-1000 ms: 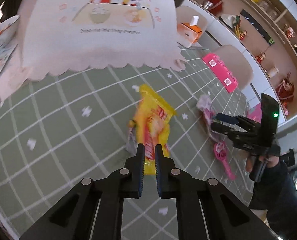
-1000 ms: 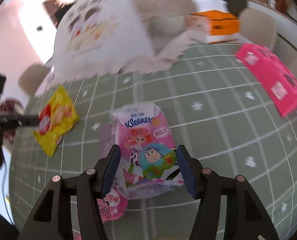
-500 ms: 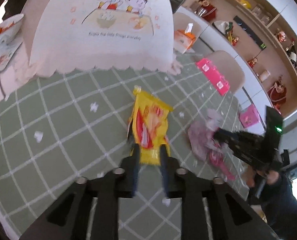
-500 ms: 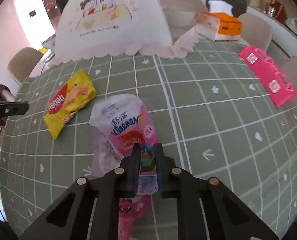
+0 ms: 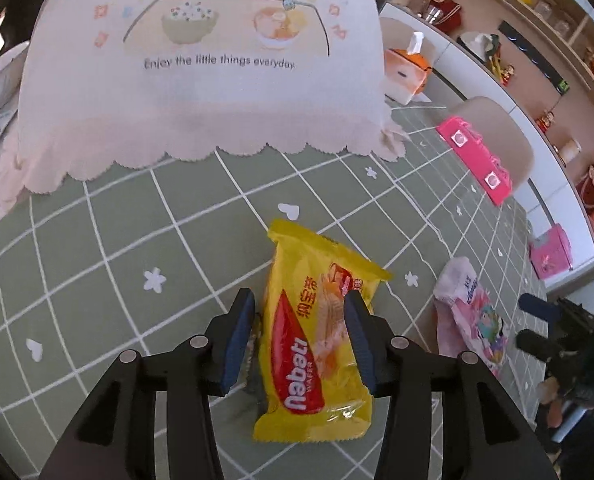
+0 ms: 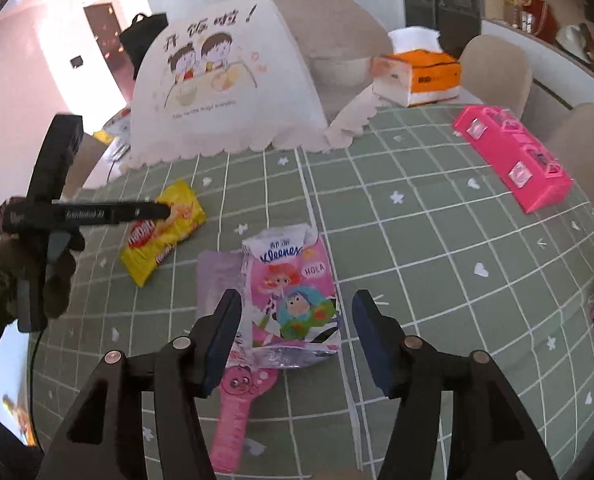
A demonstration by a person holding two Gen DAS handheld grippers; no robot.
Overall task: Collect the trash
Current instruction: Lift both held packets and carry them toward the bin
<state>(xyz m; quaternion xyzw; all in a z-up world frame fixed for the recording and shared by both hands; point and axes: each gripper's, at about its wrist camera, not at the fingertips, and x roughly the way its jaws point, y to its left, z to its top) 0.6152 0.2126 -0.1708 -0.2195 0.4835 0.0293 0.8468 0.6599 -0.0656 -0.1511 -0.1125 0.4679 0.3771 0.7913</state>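
The left tool (image 5: pixel 299 320) is spreading its jaws around the crinkly yellow wafer packet (image 5: pixel 317 344), which lies flat on the tabletop (image 5: pixel 97 248) with its green, white-gridded cloth; a second ago those jaws were nearly together behind the packet, and now the packet fills the space between them, with a clear gap on its left and its right edge hidden behind the other pad. The tool has come lower and closer to it. The right tool (image 6: pixel 293 338) stands wide, straddling the torn pink plastic tissue wrapper (image 6: pixel 293 296) printed with cartoon figures. Half a second ago it had pinched that wrapper's near end; now both pads are clear of it and the wrapper rests flat, overlapping a pink paddle-shaped cartoon toy (image 6: pixel 237 404). Farther out, the white fabric food cover (image 5: pixel 201 80) with its two cartoon children, the orange tissue box (image 6: pixel 421 76) and the long bright pink plastic box (image 6: pixel 513 160) sit where they were.
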